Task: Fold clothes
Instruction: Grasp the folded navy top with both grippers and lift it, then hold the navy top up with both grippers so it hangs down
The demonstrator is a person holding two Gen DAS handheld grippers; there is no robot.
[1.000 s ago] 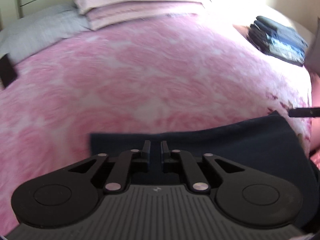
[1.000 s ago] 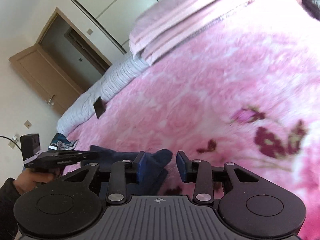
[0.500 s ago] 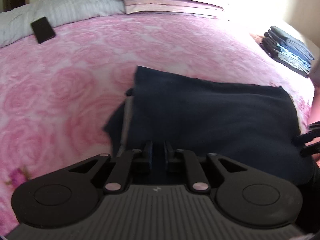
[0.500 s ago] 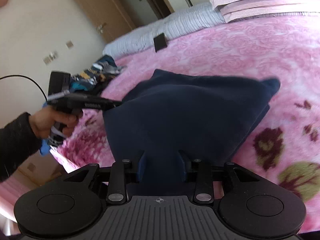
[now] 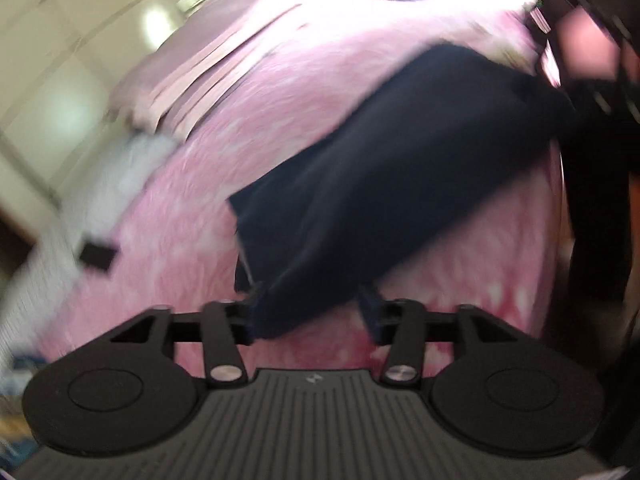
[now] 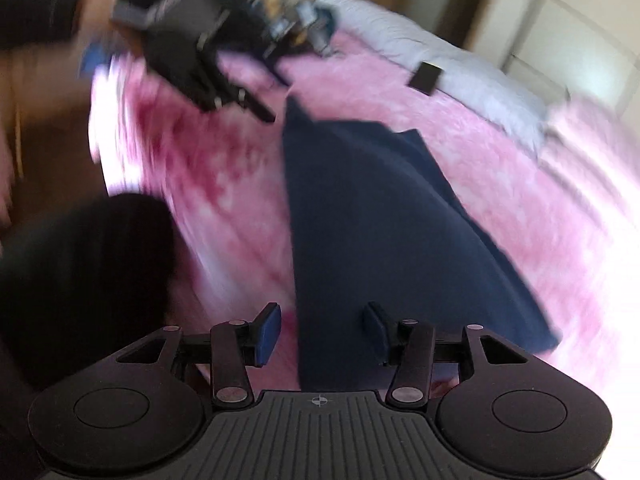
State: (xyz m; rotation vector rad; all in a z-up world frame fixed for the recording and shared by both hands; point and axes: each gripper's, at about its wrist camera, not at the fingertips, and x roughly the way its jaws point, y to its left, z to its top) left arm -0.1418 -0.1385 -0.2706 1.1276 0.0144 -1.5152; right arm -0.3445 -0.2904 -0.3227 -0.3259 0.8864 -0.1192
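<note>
Navy garment (image 5: 380, 184) on pink bedspread (image 5: 248, 128), apparently folded

A small black slab (image 6: 426, 77) lies by grey bedding (image 6: 440, 72) on the pink blanket (image 6: 500, 200).

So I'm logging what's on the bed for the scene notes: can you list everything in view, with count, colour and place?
Garment: one, navy, folded, lying on the bedspread, its near end between both grippers' jaws.
Bedspread: one, pink floral, covering the bed.
Folded blankets: a stack, pale pink, far end of bed.
Pillow: one, grey-white, at the bed's head.
Flat dark object: one, black, on the pillow's edge; possibly a phone.
Patterned clothes: a blurred heap, bed's far corner.
Left gripper: black, jaws opening.
Right gripper: black, blue pads, jaws opening.
</note>
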